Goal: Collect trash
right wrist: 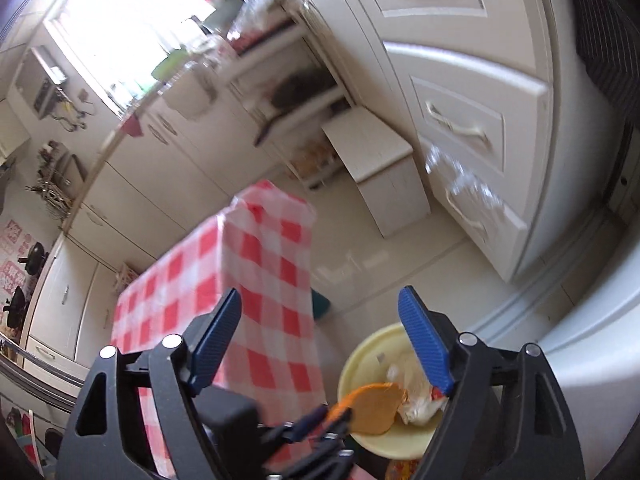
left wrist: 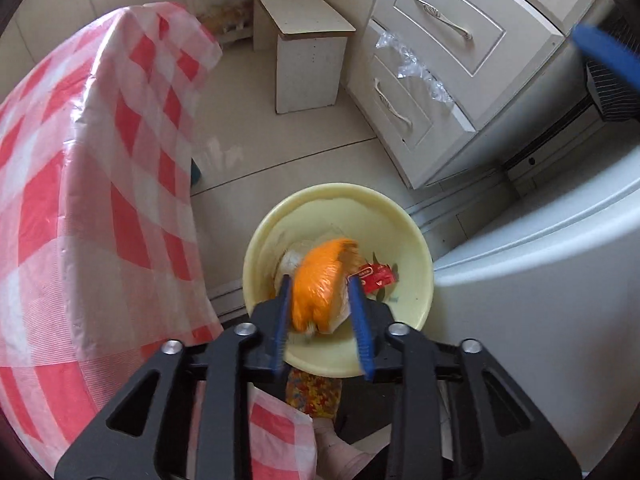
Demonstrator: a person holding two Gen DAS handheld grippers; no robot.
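My left gripper (left wrist: pixel 320 300) holds an orange plastic wrapper (left wrist: pixel 318 280) between its blue fingers, right above a pale yellow bin (left wrist: pixel 416 240) on the floor. The bin holds a red packet (left wrist: pixel 374 276) and crumpled clear and white wrappers. The wrapper is blurred. In the right wrist view my right gripper (right wrist: pixel 320 308) is open and empty, up above the bin (right wrist: pixel 360 360); the orange wrapper (right wrist: pixel 372 404) and the left gripper's fingers (right wrist: pixel 308 424) show below it.
A table with a red-and-white checked cloth (left wrist: pixel 80 200) stands left of the bin. A white stool (left wrist: pixel 308 40) and a white drawer unit (left wrist: pixel 452 60) with clear plastic on it stand beyond. A white appliance (left wrist: pixel 540 280) is at the right.
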